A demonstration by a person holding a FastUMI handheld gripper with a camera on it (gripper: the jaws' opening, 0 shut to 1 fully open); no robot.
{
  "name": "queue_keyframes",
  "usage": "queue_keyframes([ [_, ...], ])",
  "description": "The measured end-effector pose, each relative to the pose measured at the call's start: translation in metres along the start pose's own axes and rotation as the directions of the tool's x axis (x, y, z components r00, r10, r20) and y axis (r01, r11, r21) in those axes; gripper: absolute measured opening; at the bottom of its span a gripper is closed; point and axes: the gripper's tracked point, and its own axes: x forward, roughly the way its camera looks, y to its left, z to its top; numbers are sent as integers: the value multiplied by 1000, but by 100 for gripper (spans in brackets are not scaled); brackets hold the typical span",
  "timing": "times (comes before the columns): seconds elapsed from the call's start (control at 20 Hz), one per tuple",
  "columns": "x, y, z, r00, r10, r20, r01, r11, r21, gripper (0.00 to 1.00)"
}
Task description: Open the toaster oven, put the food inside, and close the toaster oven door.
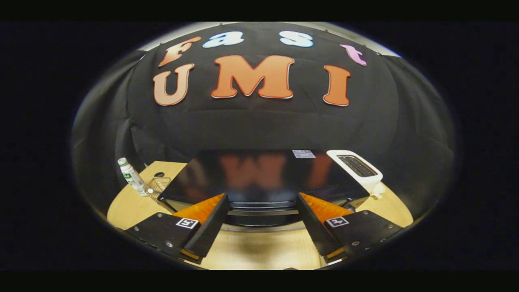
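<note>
Gripper view looks down on the toaster oven, its glossy black top just ahead of the fingers and its door apparently shut, the handle bar sitting between the fingertips. The gripper stands wide open, holding nothing. A white toaster crowds the oven's right side; a bottle and wire basket stand left on the wooden table. Judged risk: fingers sliding off the slick handle, or a swing clipping the toaster.

Gripper camera, close above toaster oven, facing booth wall.
</note>
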Motion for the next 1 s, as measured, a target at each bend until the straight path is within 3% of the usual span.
queue_keyframes([
  [0.4,-31,-3,-20,1000,-3,-10,3,1000,0,99],
  [1.0,-86,-8,-103,992,26,-125,-26,1000,-2,99],
])
